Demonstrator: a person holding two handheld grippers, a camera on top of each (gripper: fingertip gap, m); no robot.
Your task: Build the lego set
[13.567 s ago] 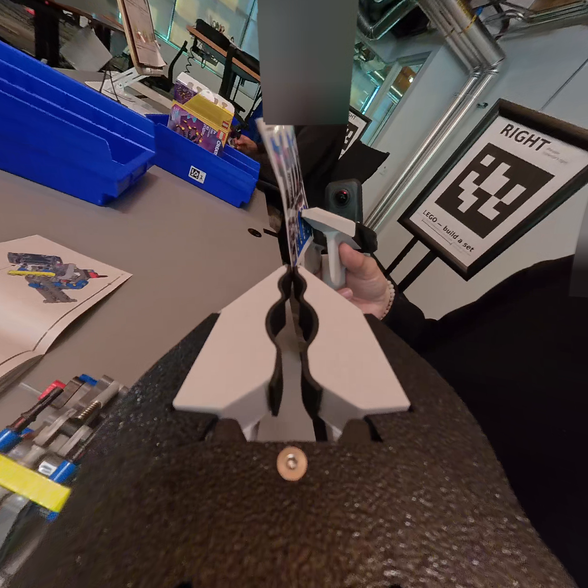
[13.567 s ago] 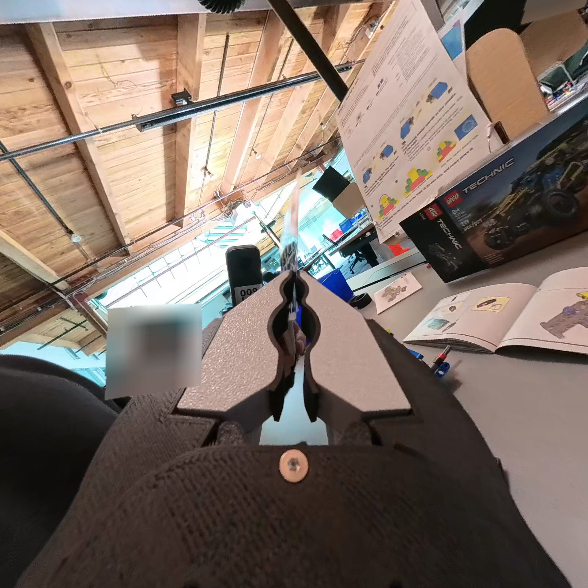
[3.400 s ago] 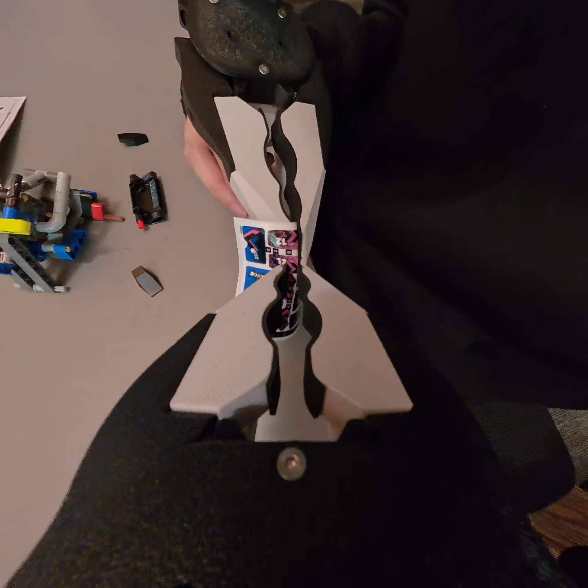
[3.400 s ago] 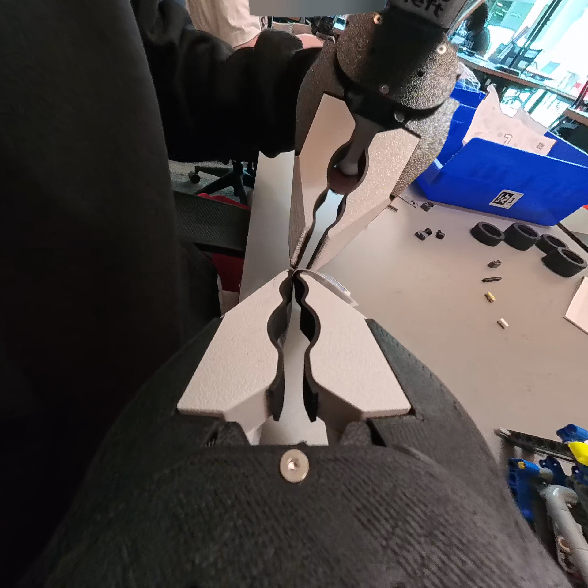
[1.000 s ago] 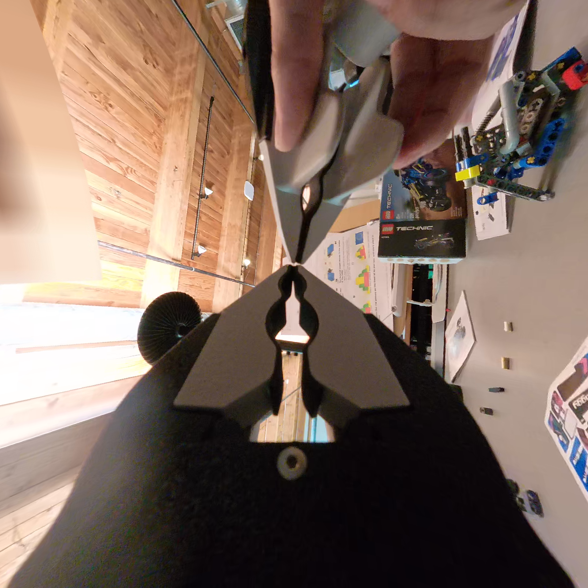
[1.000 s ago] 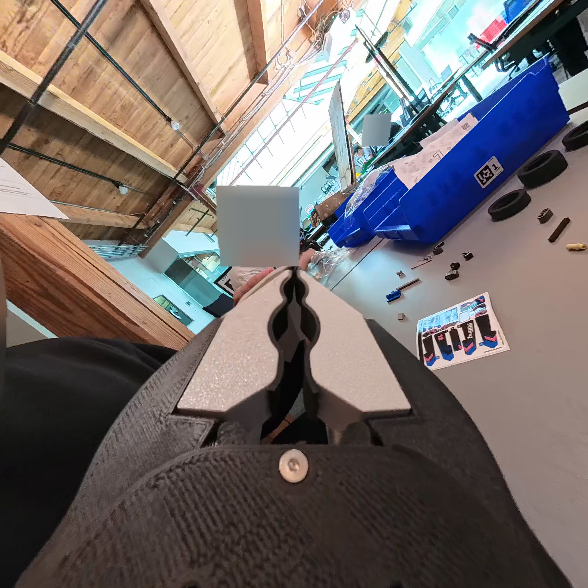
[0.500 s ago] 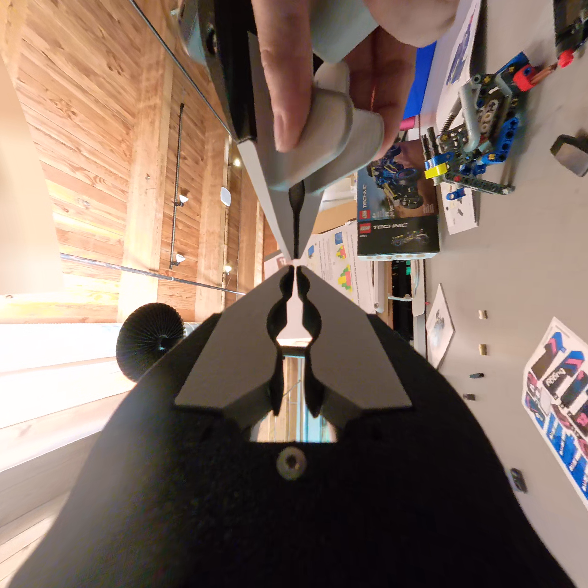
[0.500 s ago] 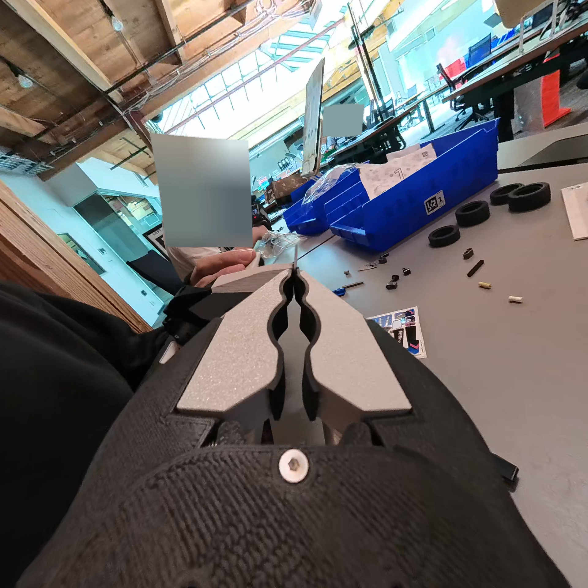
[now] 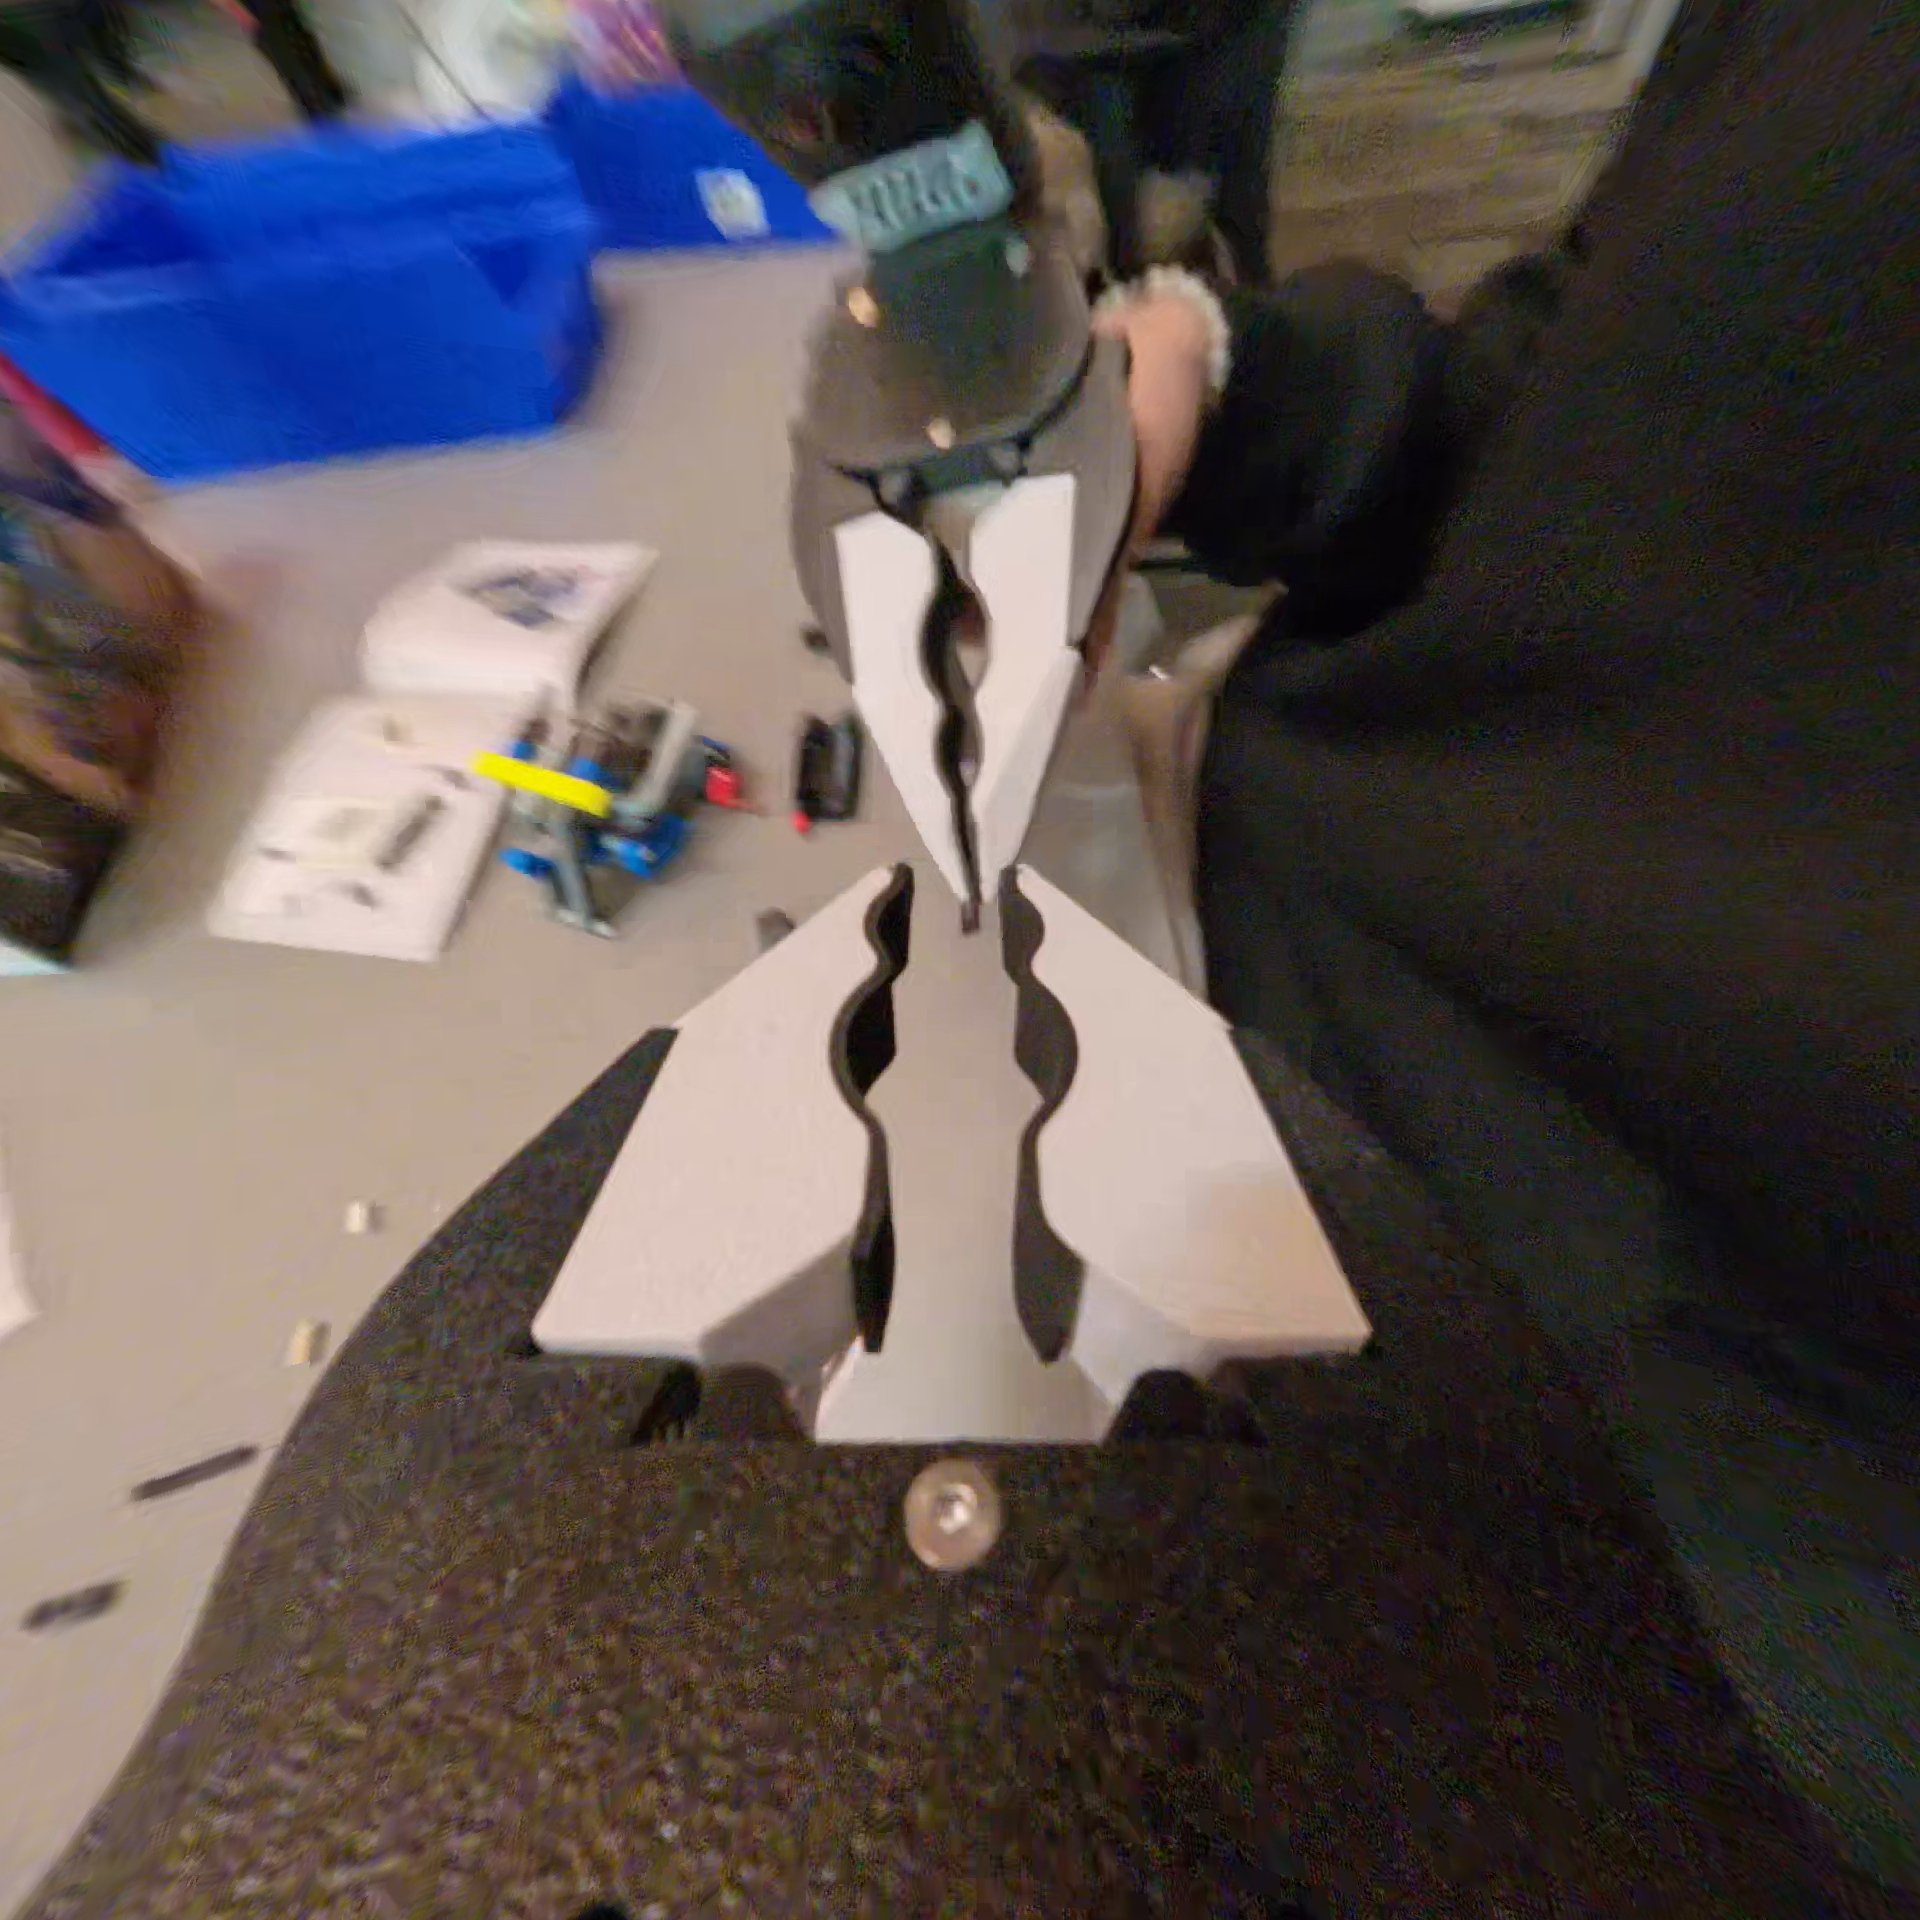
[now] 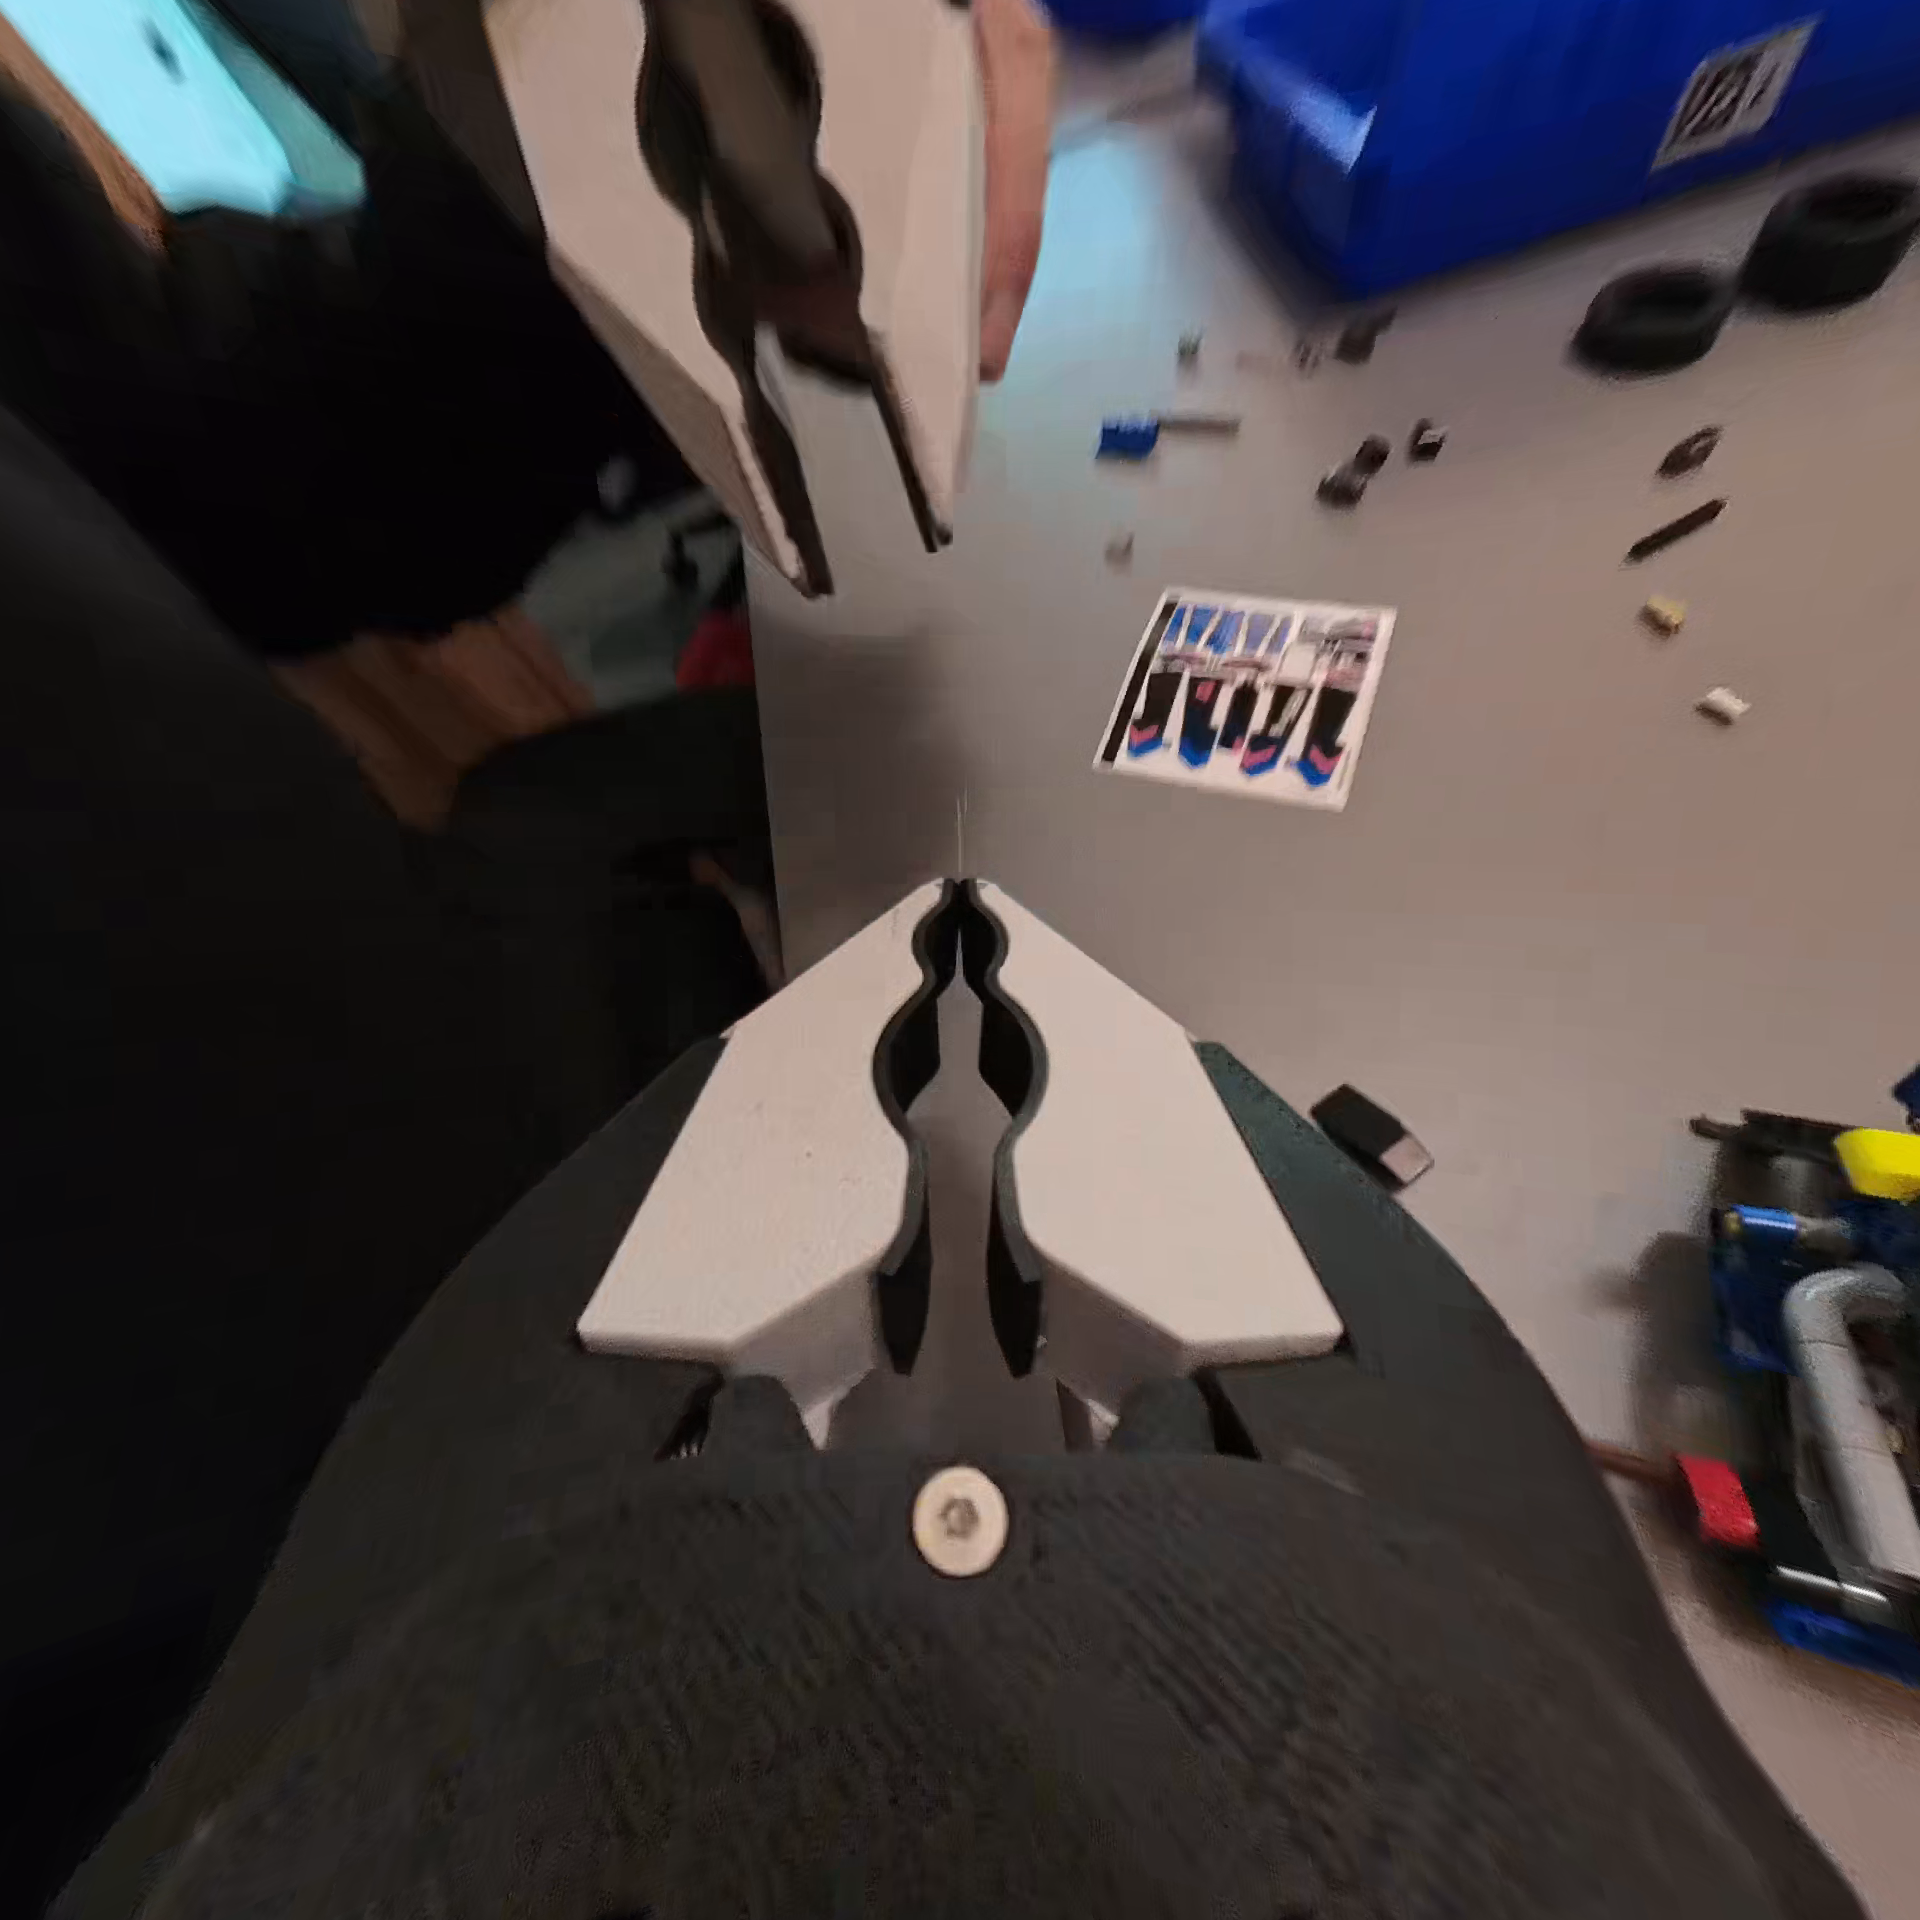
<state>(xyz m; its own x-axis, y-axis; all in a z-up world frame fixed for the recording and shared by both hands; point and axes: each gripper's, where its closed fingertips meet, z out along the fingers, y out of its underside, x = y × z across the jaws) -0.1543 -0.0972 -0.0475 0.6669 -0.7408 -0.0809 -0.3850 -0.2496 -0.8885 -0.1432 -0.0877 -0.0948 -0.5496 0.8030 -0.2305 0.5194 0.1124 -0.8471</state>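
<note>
My right gripper (image 10: 961, 883) is shut on a thin small sticker (image 10: 962, 831), seen edge-on as a pale sliver sticking out past its tips. In the left wrist view the right gripper (image 9: 968, 904) points at me, with the sticker (image 9: 969, 920) a dark sliver at its tip. My left gripper (image 9: 956, 878) is open and empty. The right gripper's tip and the sticker stand between the left fingertips without touching them. The left gripper also shows at the top of the right wrist view (image 10: 875, 561), jaws apart. Both grippers hover over the grey table (image 10: 1351, 987).
A sticker sheet (image 10: 1242, 696) lies flat on the table. A part-built brick model (image 9: 603, 800) also shows in the right wrist view (image 10: 1829, 1351). Open booklets (image 9: 416, 748), blue bins (image 9: 312, 301), black tyres (image 10: 1652, 317) and small loose parts lie around. A person in black sits at the table's edge. There is about 5 cm between the tips of the two grippers.
Both views have swung down from the ceiling to the table. My left jaws have opened around the right gripper's tip. The right gripper stays shut on the sticker.
</note>
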